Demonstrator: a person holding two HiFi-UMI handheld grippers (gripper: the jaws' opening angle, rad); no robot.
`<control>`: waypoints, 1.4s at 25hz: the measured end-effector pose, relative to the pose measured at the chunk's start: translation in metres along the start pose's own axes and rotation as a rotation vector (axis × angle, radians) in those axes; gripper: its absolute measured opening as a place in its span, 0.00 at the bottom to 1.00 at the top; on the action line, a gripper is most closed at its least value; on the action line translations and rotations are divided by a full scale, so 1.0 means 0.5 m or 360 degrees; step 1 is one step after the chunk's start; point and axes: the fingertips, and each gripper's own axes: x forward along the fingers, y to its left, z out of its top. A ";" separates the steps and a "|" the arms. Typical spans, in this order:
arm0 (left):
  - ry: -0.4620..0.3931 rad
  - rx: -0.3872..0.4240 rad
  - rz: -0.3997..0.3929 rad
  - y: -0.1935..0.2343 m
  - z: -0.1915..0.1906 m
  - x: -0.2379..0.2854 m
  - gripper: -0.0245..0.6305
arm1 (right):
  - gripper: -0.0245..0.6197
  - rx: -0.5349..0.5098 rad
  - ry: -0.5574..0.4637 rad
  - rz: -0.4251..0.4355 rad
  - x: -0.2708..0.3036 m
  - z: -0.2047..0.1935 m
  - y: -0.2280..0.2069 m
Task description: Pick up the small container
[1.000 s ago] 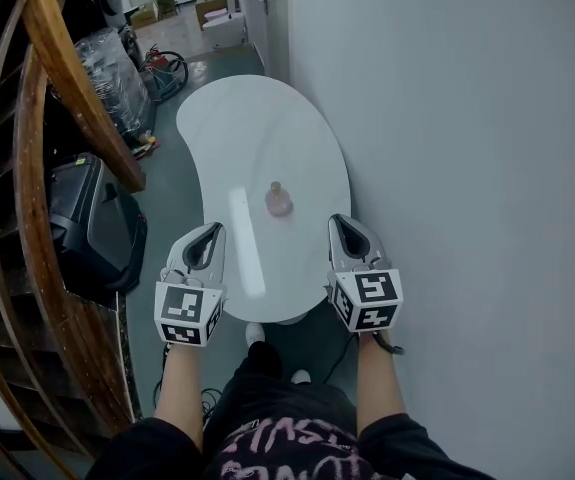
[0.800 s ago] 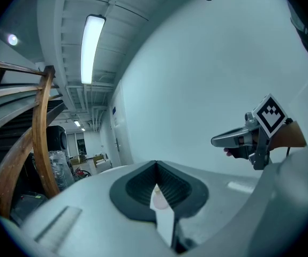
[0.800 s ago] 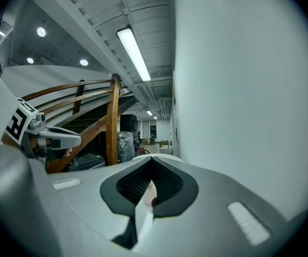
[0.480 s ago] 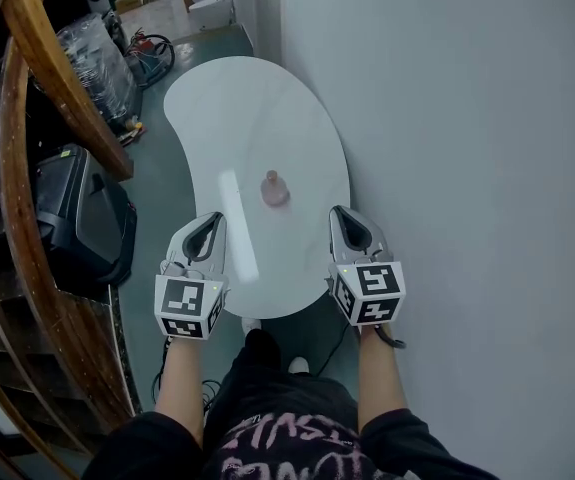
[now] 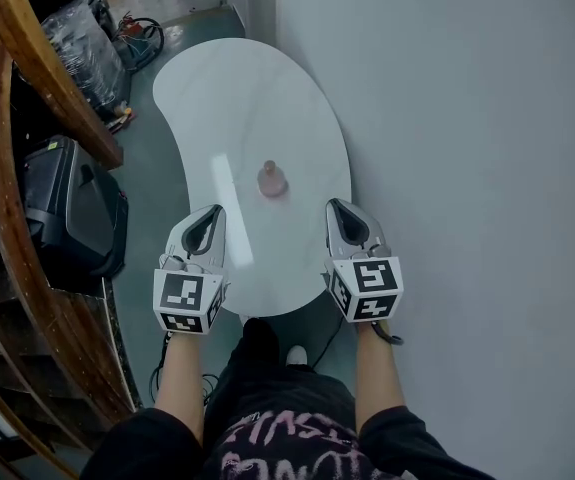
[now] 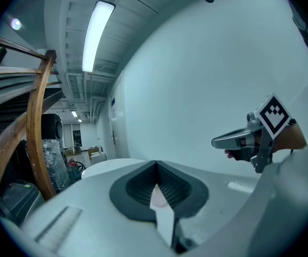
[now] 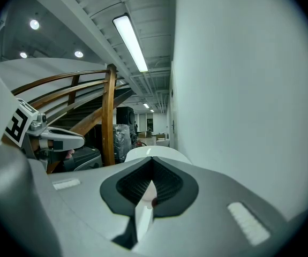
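Left gripper & right gripper: fingers shut, empty, both short of small container. Open right wide, approach low, pinch body.

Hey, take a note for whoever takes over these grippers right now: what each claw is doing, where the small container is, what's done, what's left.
Left claw: shut, empty, held up at the near left edge of the white table.
Right claw: shut, empty, at the near right edge, close to the wall.
Small container: upright on the table, ahead of the claws and roughly between them, touched by neither.
Done: no grasp yet.
Left: open one claw, reach forward, close on the container, lift it.
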 end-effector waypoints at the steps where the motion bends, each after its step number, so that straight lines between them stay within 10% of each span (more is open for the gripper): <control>1: 0.0000 -0.0009 -0.0004 0.002 -0.002 0.004 0.04 | 0.05 -0.0001 0.0005 0.0001 0.004 -0.003 0.002; 35: 0.0117 -0.0118 -0.0112 0.000 -0.103 0.134 0.04 | 0.05 0.0069 0.0139 0.0009 0.113 -0.101 0.002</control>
